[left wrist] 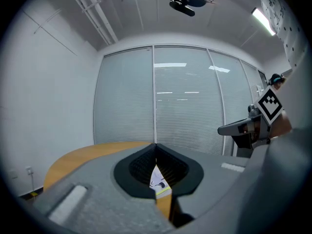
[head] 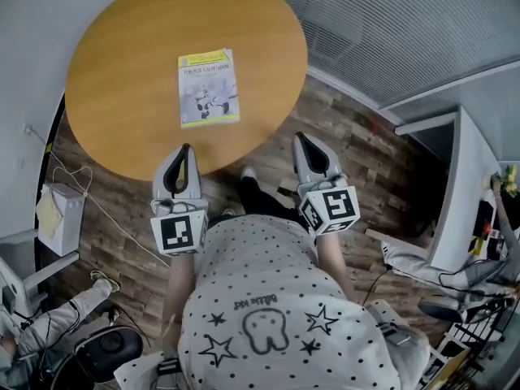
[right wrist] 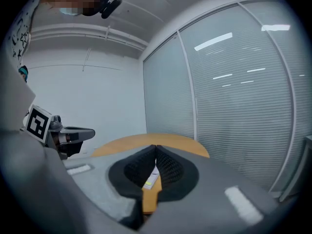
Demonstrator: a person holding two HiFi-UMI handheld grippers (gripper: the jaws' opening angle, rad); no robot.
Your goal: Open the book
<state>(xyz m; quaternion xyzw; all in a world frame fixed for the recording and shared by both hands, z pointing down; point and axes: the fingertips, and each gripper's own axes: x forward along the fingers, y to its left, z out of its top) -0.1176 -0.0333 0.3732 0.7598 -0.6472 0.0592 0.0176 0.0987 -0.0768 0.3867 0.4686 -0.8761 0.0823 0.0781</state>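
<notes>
Head view: book (head: 209, 88) lies on the table (head: 122, 71) ahead, long axis pointing away; left tongs (head: 185, 148) sit nearer than right tongs (head: 299, 136); both pressed together, empty.

Book (head: 209, 88) and shirt (head: 276, 315) lettering seemingly illegible

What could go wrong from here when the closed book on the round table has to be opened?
1. The book lies flat and unbraced on the smooth table; nudging its cover might slide it rather than lift it.
2. The left tongs and right tongs are both shut, so neither could pinch the cover until opened.
</notes>
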